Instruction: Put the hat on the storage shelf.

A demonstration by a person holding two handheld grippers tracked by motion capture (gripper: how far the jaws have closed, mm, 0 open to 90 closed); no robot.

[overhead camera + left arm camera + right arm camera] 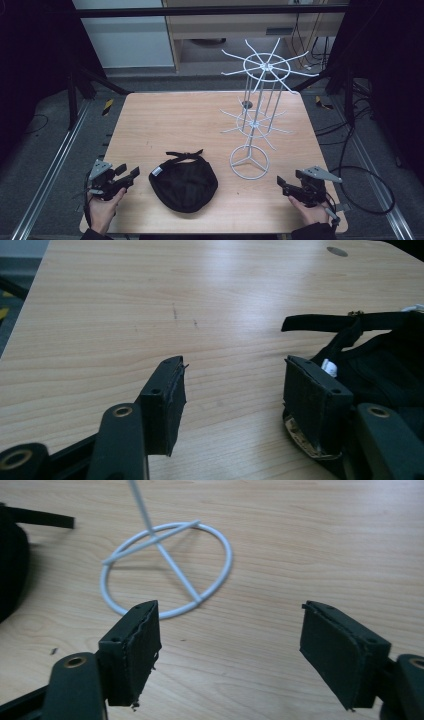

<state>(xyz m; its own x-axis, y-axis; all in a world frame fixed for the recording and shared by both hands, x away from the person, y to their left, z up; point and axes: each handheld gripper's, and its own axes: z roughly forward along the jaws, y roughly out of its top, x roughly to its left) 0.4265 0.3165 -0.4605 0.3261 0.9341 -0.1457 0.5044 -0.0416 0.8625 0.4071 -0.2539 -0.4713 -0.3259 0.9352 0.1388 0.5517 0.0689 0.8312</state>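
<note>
Two-tier wire rack [255,107] high view; right tool view: base ring.

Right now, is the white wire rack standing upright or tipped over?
Upright. The white wire rack stands on its round base ring, which lies flat on the table, with the pole rising straight and both tiers of hooks level.

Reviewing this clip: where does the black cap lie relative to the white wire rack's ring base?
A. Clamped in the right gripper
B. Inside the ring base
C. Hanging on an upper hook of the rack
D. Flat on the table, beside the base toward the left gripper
D: the black cap lies flat on the table, apart from the white wire rack, on the left gripper's side.
</note>
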